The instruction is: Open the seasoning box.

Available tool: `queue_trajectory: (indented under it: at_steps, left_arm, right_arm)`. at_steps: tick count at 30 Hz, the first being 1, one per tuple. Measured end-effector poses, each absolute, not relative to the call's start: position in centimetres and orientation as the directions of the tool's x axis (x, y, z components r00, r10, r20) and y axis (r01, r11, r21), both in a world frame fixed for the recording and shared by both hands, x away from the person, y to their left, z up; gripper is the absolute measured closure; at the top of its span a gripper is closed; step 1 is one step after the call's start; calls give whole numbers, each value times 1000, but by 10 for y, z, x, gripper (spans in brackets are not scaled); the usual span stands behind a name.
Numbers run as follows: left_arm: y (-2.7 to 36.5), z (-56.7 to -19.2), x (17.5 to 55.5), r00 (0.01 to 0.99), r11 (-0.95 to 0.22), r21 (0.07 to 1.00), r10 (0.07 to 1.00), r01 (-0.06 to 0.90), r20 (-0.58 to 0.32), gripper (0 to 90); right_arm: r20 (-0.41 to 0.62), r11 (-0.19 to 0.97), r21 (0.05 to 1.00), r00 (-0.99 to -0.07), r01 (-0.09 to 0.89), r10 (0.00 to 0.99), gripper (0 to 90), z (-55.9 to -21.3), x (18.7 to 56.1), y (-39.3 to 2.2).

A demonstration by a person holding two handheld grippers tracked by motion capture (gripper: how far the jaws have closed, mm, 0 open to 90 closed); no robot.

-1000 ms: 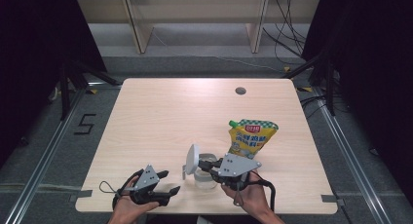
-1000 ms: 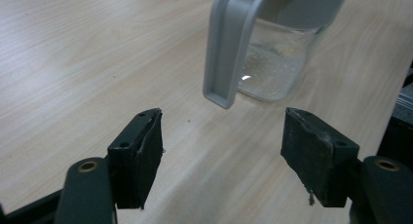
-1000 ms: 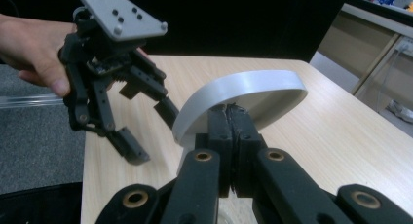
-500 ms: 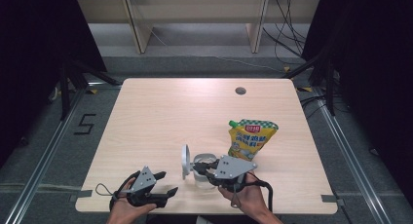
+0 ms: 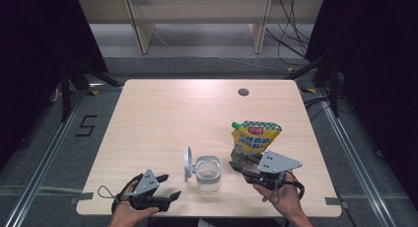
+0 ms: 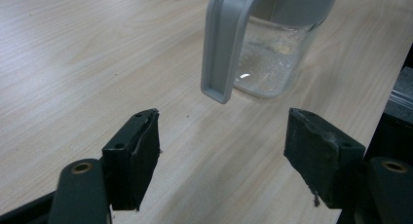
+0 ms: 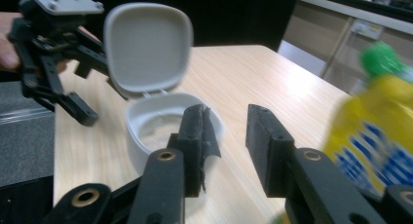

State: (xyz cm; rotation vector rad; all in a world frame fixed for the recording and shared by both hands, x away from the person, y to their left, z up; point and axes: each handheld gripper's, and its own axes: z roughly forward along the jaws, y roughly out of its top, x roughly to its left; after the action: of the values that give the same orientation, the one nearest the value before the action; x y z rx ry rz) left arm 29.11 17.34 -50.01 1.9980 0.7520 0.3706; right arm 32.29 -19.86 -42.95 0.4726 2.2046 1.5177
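A clear glass jar [image 5: 207,173] with a grey rim stands near the table's front edge, its hinged grey lid [image 5: 188,163] upright on the jar's left side. In the left gripper view the jar [image 6: 272,63] and lid [image 6: 226,39] sit just ahead of my left gripper [image 6: 224,156], which is open and empty. My left gripper [image 5: 167,186] lies left of the jar. My right gripper [image 5: 240,166] is right of the jar, just in front of a yellow spouted pouch [image 5: 254,137]. Its jaws [image 7: 229,136] have just been opening, with nothing between them.
The wooden table [image 5: 197,108] has a cable hole [image 5: 243,92] at the back right. In the right gripper view the pouch [image 7: 375,117] is blurred at the right and the left gripper [image 7: 53,63] shows beyond the jar [image 7: 146,126]. Shelving stands behind the table.
My right gripper has let go at the jar's top and drawn back to the right, toward the pouch, its jaws parting. The lid has swung up to upright. The left gripper has stayed put.
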Motion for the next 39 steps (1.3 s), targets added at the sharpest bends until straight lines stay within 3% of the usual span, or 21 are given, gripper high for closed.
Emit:
queue_trajectory:
  at_steps: [13,14,22,23,30,33,39]
  left_arm:
    - [174,-500,292,773,-390,850,634,355,-32,272]
    - [172,-501,291,759,-365,850,648,380,-61,271]
    - [170,-501,293,762,-373,848,646,376,-53,271]
    - [171,-500,294,770,-387,847,636,364,-41,271]
    - [167,-500,296,762,-365,848,643,385,-69,271]
    - [167,-500,297,774,-403,841,632,361,-30,271]
    - [168,-499,297,778,-405,841,627,359,-31,271]
  right_arm:
    - [-44,270,943,-727,197,685,446,-446,321,-258]
    - [-29,275,934,-717,230,696,436,-447,321,-262]
    - [14,224,930,-641,290,768,403,-458,326,-283]
    - [18,216,930,-623,297,782,360,-461,328,-286]
    - [63,235,898,-636,373,769,241,-477,343,-289]
    - [65,241,889,-629,388,774,193,-481,348,-288]
    - [37,261,909,-685,325,727,172,-486,361,-282]
